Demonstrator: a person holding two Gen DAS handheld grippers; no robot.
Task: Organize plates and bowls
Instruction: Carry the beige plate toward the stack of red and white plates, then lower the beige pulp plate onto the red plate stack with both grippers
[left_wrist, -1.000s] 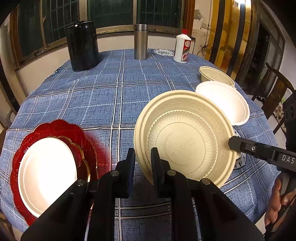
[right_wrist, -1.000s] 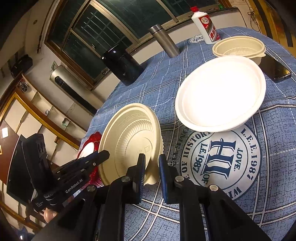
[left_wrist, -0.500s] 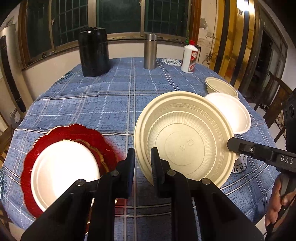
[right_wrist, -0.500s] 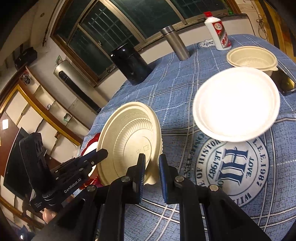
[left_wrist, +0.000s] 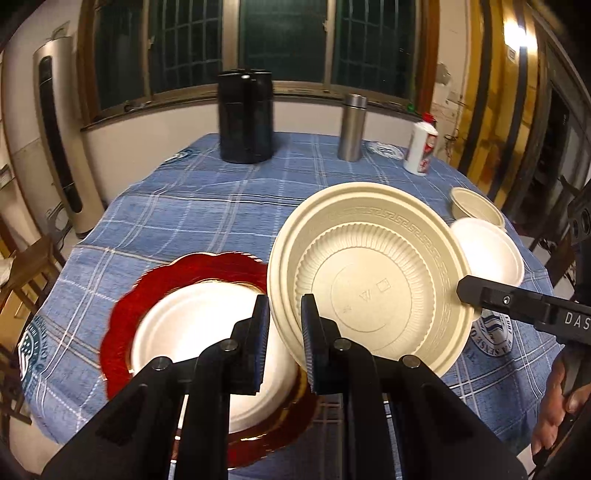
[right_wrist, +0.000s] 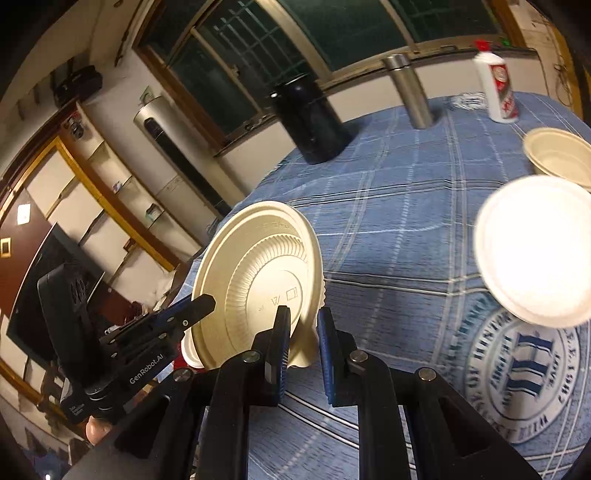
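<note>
A large cream plate is held on edge in the air, its ribbed underside facing the cameras; it also shows in the right wrist view. My left gripper is shut on its near rim. My right gripper is shut on its opposite rim and shows in the left wrist view. Below left lies a red scalloped plate with a white plate on it. A white plate and a cream bowl sit at the right.
A round table with a blue checked cloth carries a black canister, a steel flask and a white bottle at the back. Wooden chairs stand at both sides.
Both grippers have carried the cream plate left and higher, so it now hangs beside and partly over the red plate stack. The grip on both rims is unchanged.
</note>
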